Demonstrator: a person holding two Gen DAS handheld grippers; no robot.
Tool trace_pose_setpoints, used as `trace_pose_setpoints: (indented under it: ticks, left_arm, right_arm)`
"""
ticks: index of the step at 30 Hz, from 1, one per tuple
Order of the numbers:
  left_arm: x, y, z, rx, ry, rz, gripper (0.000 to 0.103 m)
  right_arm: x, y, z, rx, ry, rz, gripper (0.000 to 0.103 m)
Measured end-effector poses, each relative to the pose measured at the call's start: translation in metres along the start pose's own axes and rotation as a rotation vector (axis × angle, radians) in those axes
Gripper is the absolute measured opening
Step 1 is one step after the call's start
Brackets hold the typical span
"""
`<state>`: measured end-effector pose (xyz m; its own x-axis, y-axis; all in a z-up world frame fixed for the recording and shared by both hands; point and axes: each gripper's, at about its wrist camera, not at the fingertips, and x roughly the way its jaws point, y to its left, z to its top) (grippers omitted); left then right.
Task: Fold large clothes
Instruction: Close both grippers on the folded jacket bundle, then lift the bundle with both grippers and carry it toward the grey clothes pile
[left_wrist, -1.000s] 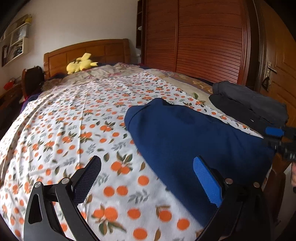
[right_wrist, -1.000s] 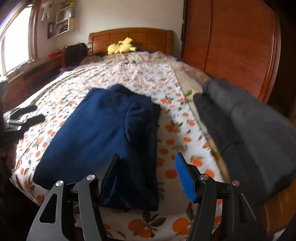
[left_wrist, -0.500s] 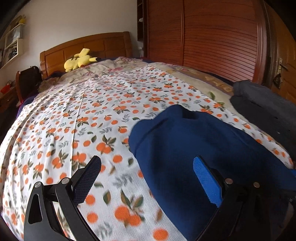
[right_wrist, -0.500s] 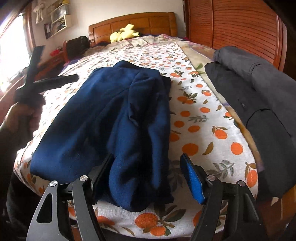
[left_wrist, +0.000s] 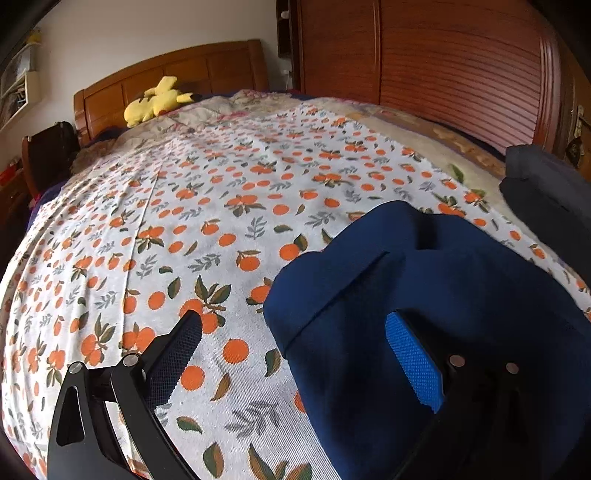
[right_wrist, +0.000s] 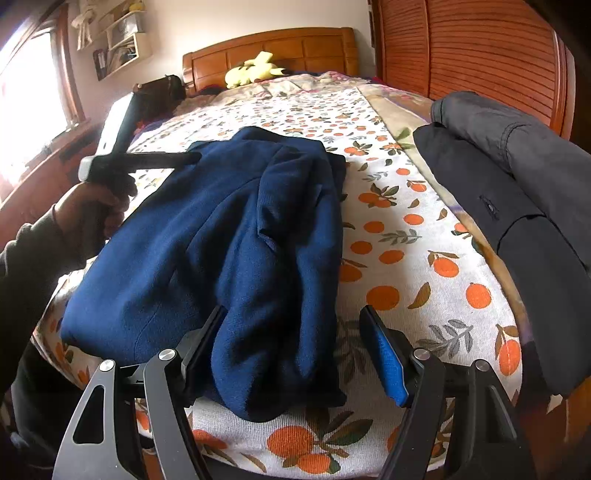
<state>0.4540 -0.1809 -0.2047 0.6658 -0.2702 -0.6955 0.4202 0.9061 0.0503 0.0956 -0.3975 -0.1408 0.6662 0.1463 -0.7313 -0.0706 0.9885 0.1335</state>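
Right wrist view: your right gripper (right_wrist: 295, 354) sits low at the foot edge of the bed (right_wrist: 424, 258), jaws wide and they've just been opening; the near fold of the fleece (right_wrist: 229, 236) lies between the pads, the blue pad clear of it, nothing clamped.
Fleece: navy, half folded, one side flipped over the middle, lying lengthwise on the orange-print sheet, hem end hanging just over the foot edge.
Left gripper (left_wrist: 291, 358): jaws spread wide, holding nothing; the left pad is over bare sheet, the blue pad over the fleece's (left_wrist: 424, 280) left side. Can't tell if it touches the cloth.
Left hand (right_wrist: 92, 210): gripping the handle just beside the fleece's left edge.
Dark jacket (right_wrist: 517, 184): piled along the bed's right side, apart from the fleece.
Plush (left_wrist: 159, 99): yellow, up by the headboard.
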Motion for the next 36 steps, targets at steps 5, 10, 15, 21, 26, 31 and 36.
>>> trace_pose_setpoints:
  ticks: [5,10,15,21,26,31,36]
  left_arm:
    - [0.011,0.000,-0.001,-0.004,0.015,-0.003,0.100]
    - [0.017,0.000,0.001,-0.037,0.037,-0.043,0.084]
    - [0.021,-0.004,0.006,-0.064,0.072,-0.114,0.051]
    - [0.003,-0.020,0.016,-0.007,0.070,-0.073,0.011]
    - [-0.039,-0.024,0.037,-0.021,-0.028,-0.038,0.008]
    - [-0.077,-0.042,0.060,-0.006,-0.107,-0.018,0.008]
    - [-0.106,-0.070,0.095,-0.008,-0.193,-0.017,0.008]
  right_arm:
    - [0.001,-0.002,0.001,0.001,-0.001,0.014,0.070]
    - [0.003,-0.004,0.000,0.012,-0.007,0.034,0.063]
    - [0.002,-0.002,-0.003,0.028,-0.003,0.095,0.046]
    - [-0.008,-0.010,0.001,0.034,-0.029,0.164,0.021]
    - [-0.026,-0.008,0.023,-0.019,-0.095,0.159,0.015]
    - [-0.051,-0.023,0.055,-0.081,-0.188,0.105,0.013]
    - [-0.078,-0.052,0.089,-0.127,-0.266,0.038,0.012]
